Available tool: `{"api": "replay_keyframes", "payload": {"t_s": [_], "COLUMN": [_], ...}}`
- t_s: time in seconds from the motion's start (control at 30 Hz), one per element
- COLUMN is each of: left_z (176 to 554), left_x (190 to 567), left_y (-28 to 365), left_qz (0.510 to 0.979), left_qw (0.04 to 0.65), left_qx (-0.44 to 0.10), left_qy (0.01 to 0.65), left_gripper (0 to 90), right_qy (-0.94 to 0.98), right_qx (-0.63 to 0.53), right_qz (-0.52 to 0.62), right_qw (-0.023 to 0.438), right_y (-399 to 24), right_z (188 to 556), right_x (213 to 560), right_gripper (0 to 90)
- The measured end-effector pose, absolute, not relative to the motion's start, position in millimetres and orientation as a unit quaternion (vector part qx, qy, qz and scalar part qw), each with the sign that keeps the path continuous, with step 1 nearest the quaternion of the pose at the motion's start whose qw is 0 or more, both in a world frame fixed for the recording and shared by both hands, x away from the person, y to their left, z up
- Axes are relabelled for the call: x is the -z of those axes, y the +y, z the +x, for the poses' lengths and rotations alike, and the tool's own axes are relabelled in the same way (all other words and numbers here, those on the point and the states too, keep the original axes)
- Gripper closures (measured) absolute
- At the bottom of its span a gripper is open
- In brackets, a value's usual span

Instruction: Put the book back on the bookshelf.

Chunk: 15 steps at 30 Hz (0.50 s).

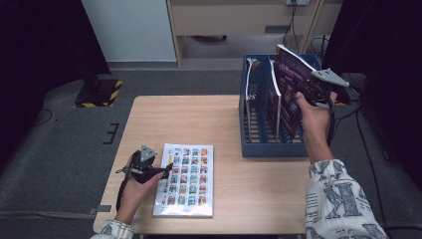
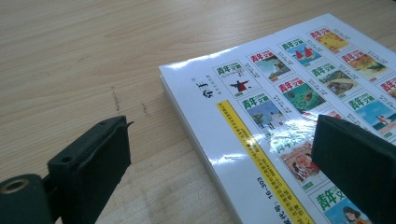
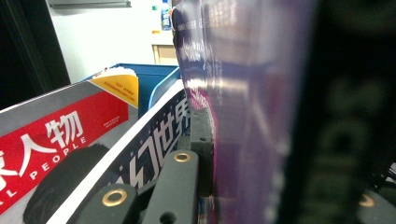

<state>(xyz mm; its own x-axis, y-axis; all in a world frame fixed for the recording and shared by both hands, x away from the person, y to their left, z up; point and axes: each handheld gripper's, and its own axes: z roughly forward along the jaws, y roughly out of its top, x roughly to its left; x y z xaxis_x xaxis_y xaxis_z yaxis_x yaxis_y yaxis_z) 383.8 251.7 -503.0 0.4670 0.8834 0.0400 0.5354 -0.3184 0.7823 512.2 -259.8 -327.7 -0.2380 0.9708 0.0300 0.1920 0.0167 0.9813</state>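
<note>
A white magazine (image 1: 186,181) printed with a grid of small covers lies flat on the wooden table (image 1: 199,124). My left gripper (image 1: 166,168) rests at its left edge, open. In the left gripper view the magazine's corner (image 2: 261,107) lies between the spread jaws of the gripper (image 2: 219,163) and neither pad touches it. My right gripper (image 1: 306,93) is shut on a purple magazine (image 1: 288,74), held upright and tilted over the right slot of a blue file rack (image 1: 271,147). In the right gripper view the purple cover (image 3: 247,107) is pinched between the jaws of the gripper (image 3: 261,140).
Two more magazines stand in the rack: a red-and-white one (image 3: 56,135) in the left slot and a dark one with white lettering (image 3: 154,135) beside it. The rack sits at the table's right edge. Dark curtains and cables surround the table.
</note>
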Motion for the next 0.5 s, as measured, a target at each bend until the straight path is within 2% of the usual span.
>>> {"api": "replay_keyframes", "payload": {"t_s": [0.5], "left_z": [384.2], "left_x": [503.4], "left_y": [252.1], "left_qz": [0.775], "left_qw": [0.364], "left_qx": [-0.239], "left_qy": [0.458], "left_gripper": [4.3], "right_qy": [0.59], "right_qx": [-0.516], "right_qz": [0.49], "right_qw": [0.381], "right_y": [-253.6], "right_z": [522.5], "right_x": [336.7], "right_gripper": [84.2]}}
